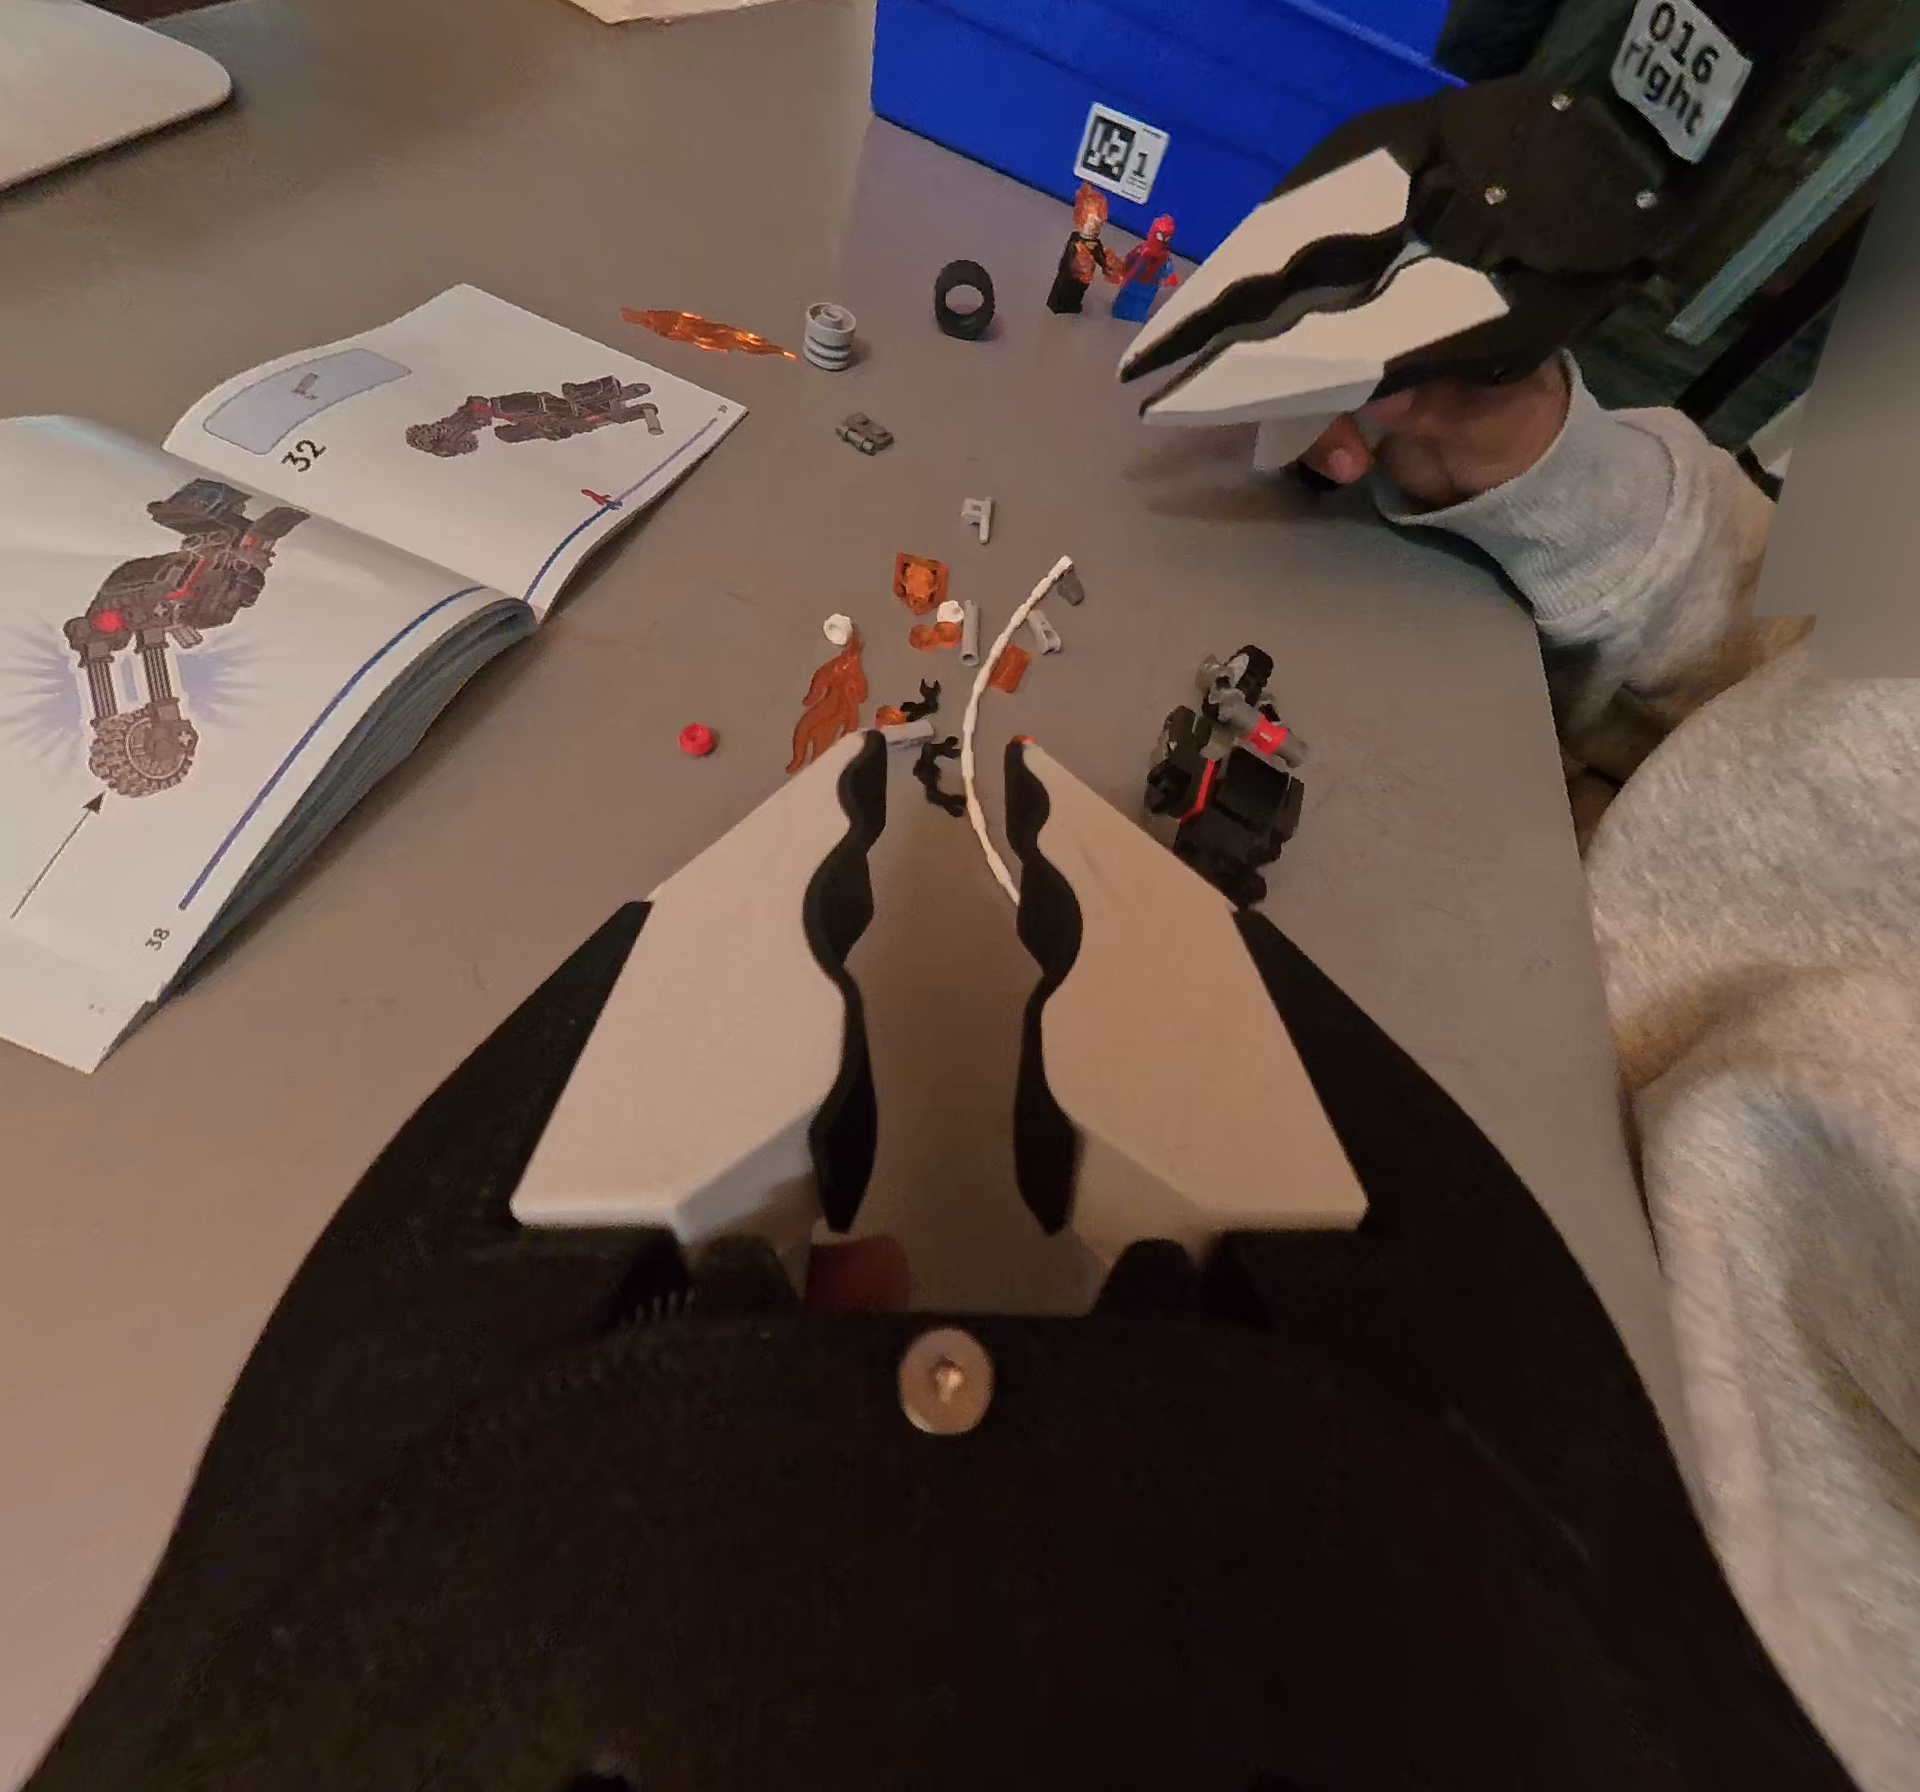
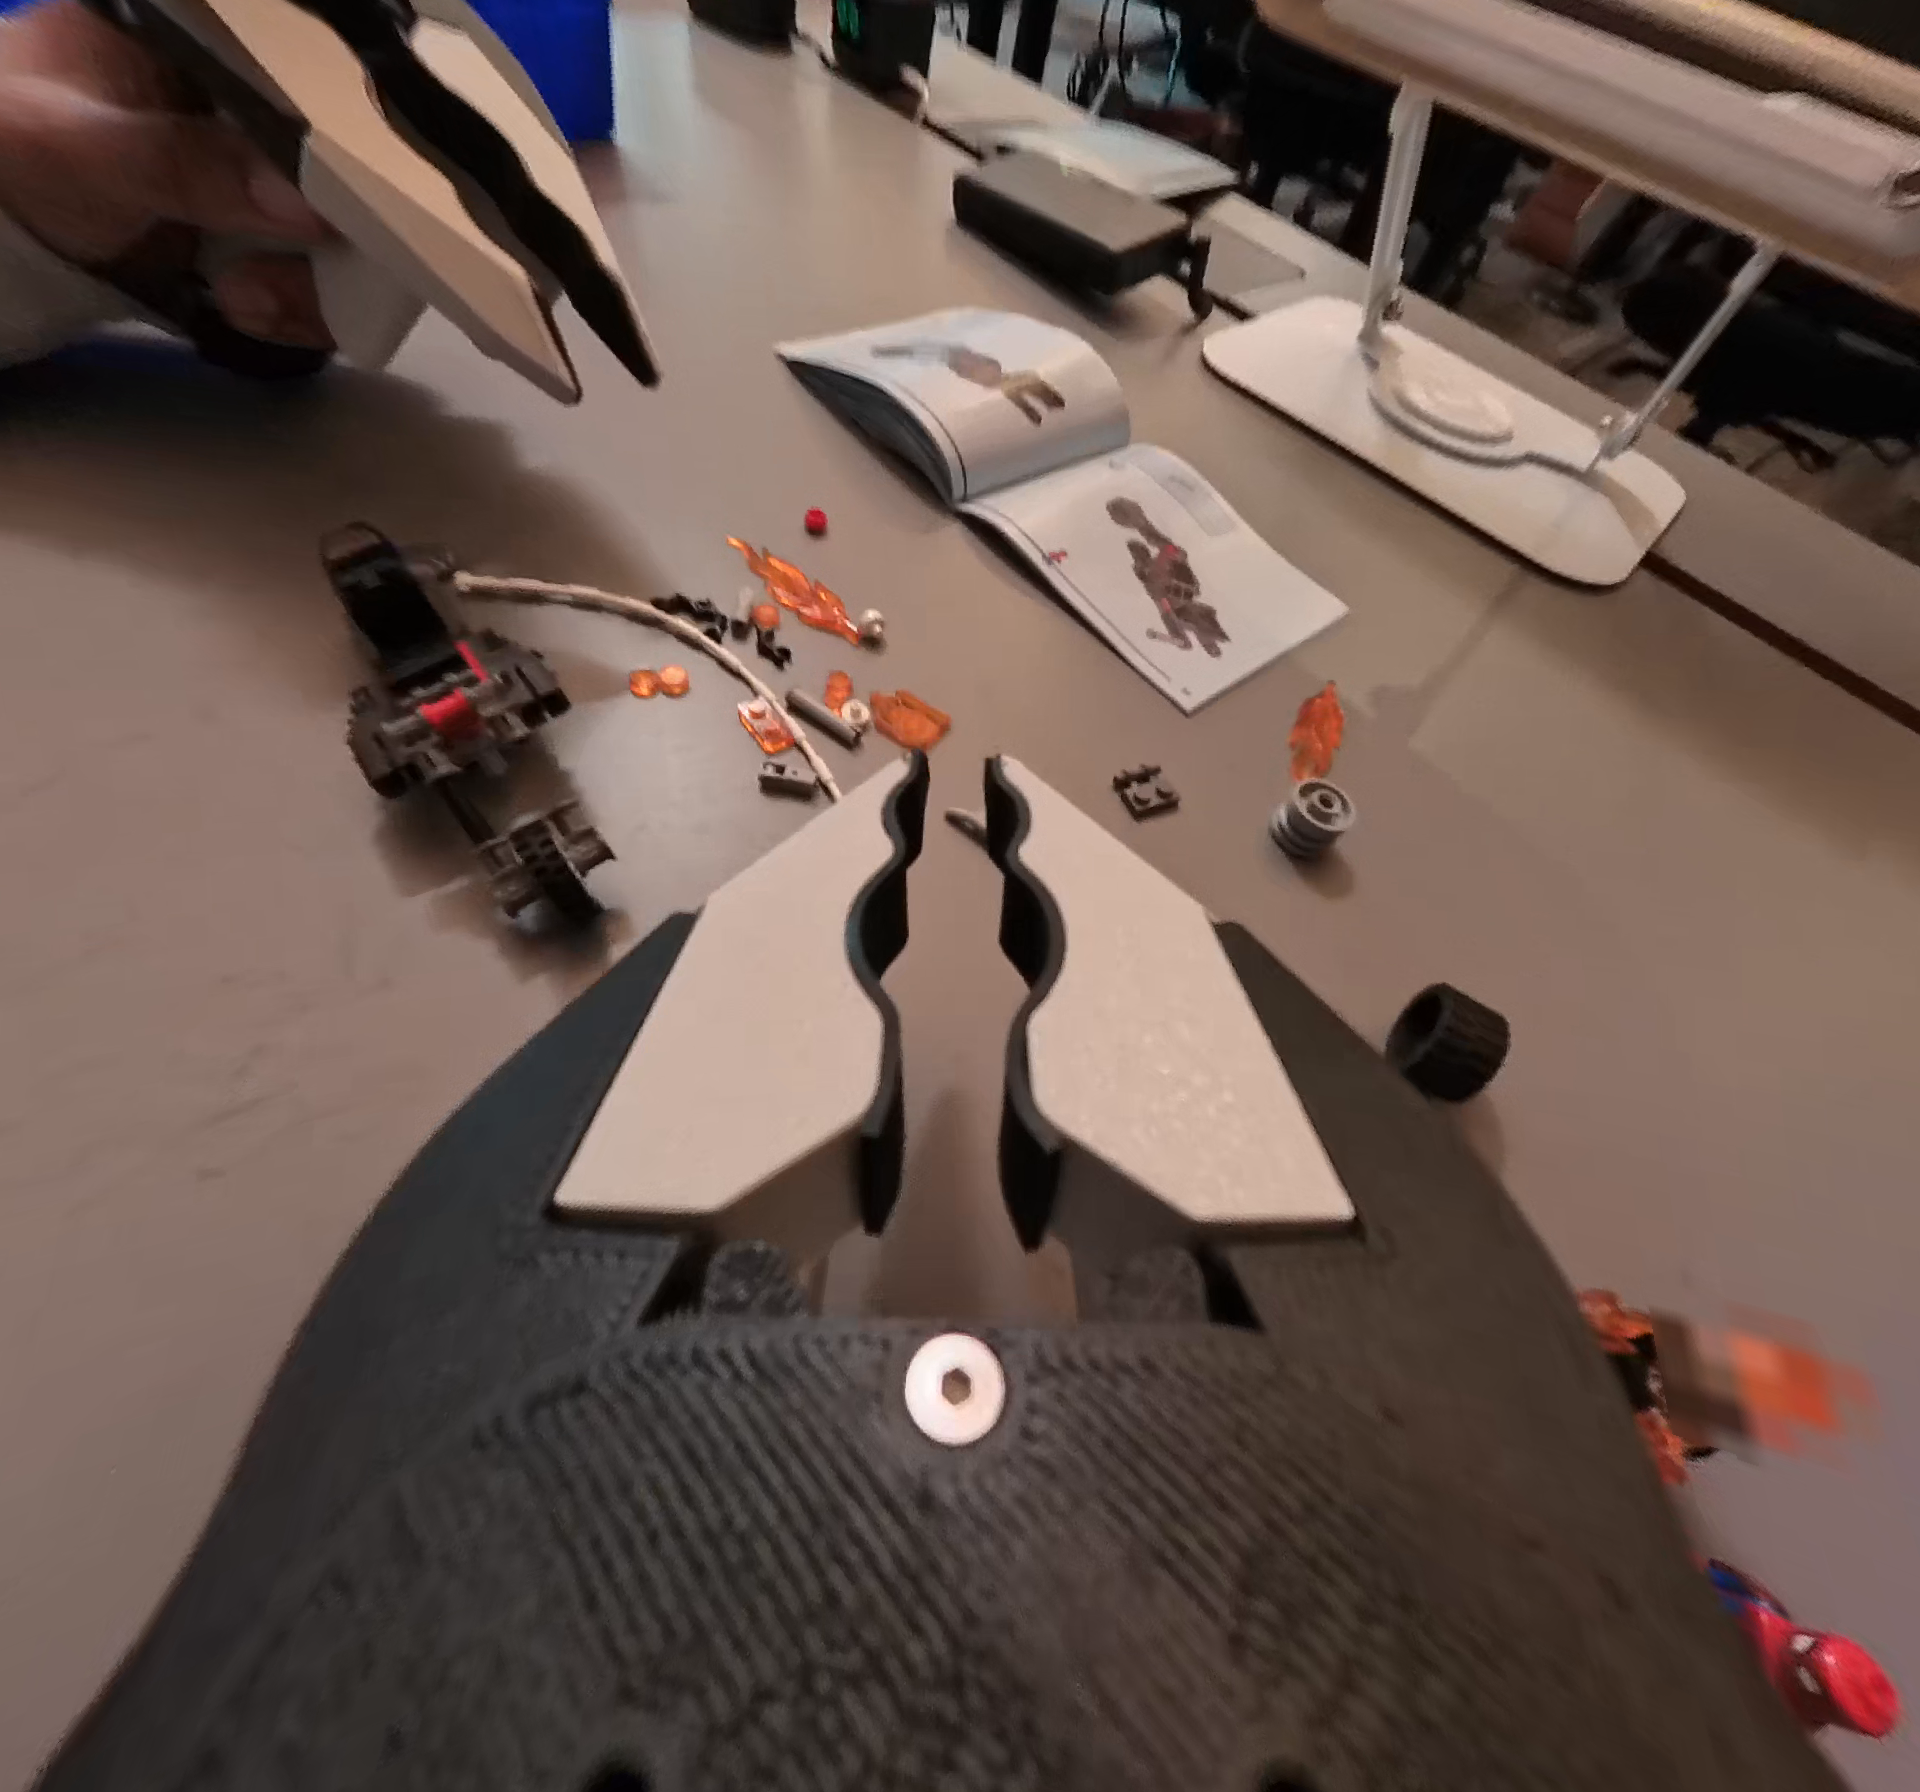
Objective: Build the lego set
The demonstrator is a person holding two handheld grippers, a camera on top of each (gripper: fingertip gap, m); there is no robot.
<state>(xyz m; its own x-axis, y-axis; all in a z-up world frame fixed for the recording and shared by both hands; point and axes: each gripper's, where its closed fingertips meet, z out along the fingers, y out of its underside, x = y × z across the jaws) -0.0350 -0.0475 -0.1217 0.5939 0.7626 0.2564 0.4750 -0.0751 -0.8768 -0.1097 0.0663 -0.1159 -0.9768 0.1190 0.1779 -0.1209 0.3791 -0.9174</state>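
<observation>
Both grippers hang above a grey table (image 1: pixel 416 184) and neither holds anything. The left gripper (image 1: pixel 943 755) has its fingers apart, with bare table and a piece of the white flexible hose (image 1: pixel 977 703) showing between them. The right gripper (image 2: pixel 956 774) also has its fingers apart, but with a narrower gap; in the left wrist view it (image 1: pixel 1138 392) is seen from the side, raised over the table near the blue bin (image 1: pixel 1091 28).

The partly built black motorcycle (image 1: pixel 1226 776) with red details lies on the table, just to the right of the left gripper's tips. In the right wrist view it (image 2: pixel 457 703) lies to the left of the loose parts. Between the two grippers small pieces are scattered: transparent orange flame pieces (image 1: pixel 831 703), a red round stud (image 1: pixel 696 739), a grey wheel hub (image 1: pixel 829 334), a black tire (image 1: pixel 964 298) and small grey connectors.

Two minifigures (image 1: pixel 1112 262) stand side by side close in front of the blue bin, one with an orange flaming head, the other in red and blue.

The instruction booklet (image 1: pixel 312 599) lies open on the left side of the table, well apart from the motorcycle. A white monitor stand (image 2: pixel 1455 433) rests behind the booklet in the right wrist view.
</observation>
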